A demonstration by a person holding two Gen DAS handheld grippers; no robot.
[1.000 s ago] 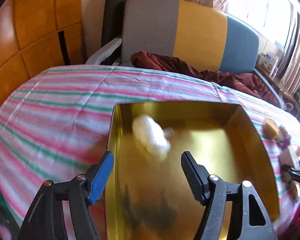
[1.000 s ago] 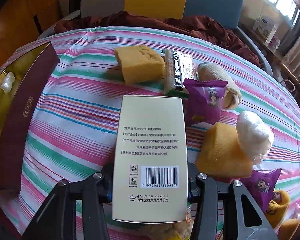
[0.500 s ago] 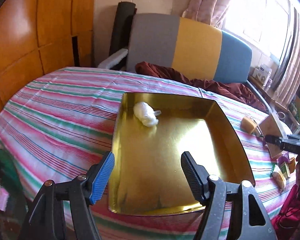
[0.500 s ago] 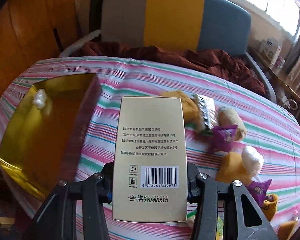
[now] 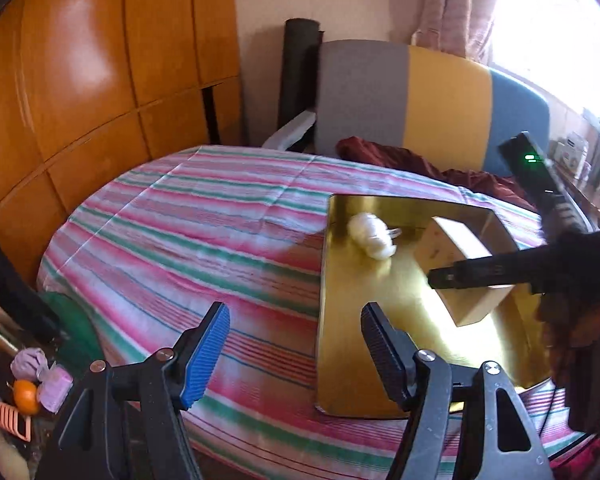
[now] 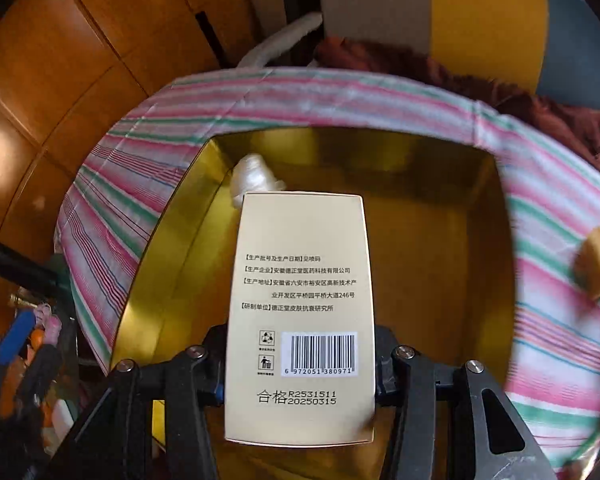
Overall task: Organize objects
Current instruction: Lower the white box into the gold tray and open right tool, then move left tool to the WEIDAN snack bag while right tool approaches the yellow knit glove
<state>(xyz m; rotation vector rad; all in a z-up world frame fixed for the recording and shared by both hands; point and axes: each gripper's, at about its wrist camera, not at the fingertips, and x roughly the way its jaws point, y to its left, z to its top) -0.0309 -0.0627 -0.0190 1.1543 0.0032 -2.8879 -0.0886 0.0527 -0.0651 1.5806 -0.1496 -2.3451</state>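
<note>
Over the gold tray (image 6: 172, 264) on the striped counter (image 6: 140, 200) — white wrapped bundle (image 6: 254, 174) at 11 o'clock, sponge (image 6: 598, 268) at 3. Cream box (image 6: 300, 312) clamped between right gripper (image 6: 300, 368) jaws, long axis toward 12, barcode end nearest. Left gripper (image 5: 296, 344) jaws apart, just been closing — nothing between.

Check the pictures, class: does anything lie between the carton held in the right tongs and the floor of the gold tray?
Nothing visible does. The right tongs hold the carton over bare tray floor. The white wrapped item lies in the far left corner, beyond the carton's far end.
</note>
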